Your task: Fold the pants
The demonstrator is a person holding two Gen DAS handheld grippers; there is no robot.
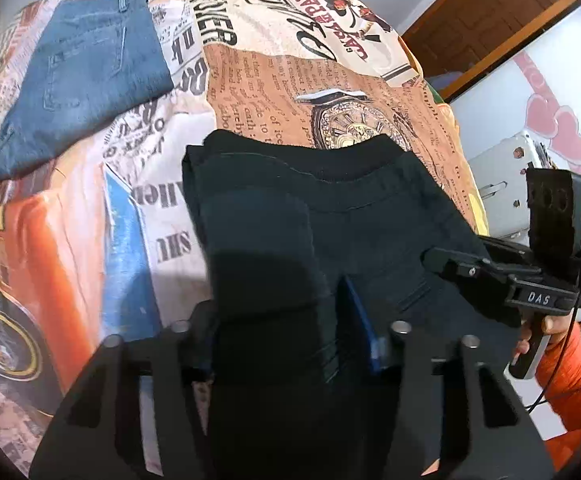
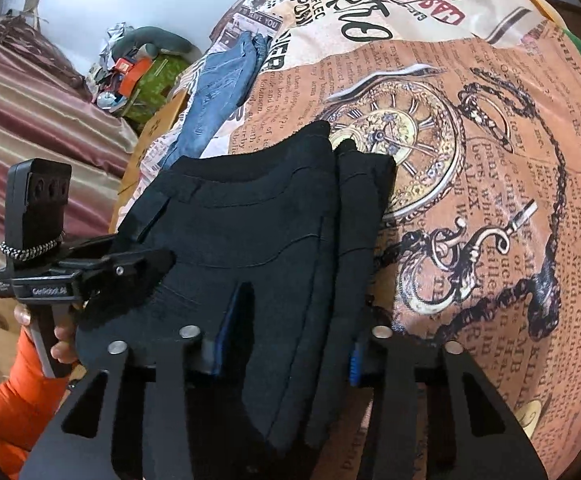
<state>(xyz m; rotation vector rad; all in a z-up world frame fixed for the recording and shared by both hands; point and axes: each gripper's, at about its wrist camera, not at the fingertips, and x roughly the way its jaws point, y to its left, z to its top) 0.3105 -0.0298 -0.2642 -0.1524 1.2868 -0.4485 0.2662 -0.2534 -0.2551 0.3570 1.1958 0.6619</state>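
Spread across the bed is a printed bedcover [image 1: 370, 80] with newsprint, an orange car and a pocket watch. At the far left, folded blue jeans [image 1: 86, 68] are laid flat, well apart from the work.

At the centre, black pants [image 1: 310, 200] are laid folded on the bedcover, waistband away from the cameras. Their near edge is gathered between the fingers of the left gripper [image 1: 290, 340]; a thick fold of dark cloth fills the partly narrowed gap, and the blue pads [image 1: 360, 320] are seen against it, so the cloth appears pinched.

Further right, the right gripper [image 2: 286, 344] is likewise partly closed around the pants' right-hand layers, cloth bunched between its blue pads [image 2: 226, 320]. The fingertips of both tools are hidden under fabric, so exact contact is hard to make out.

An orange sleeve [image 1: 574, 392] is cut off at the frame edge.
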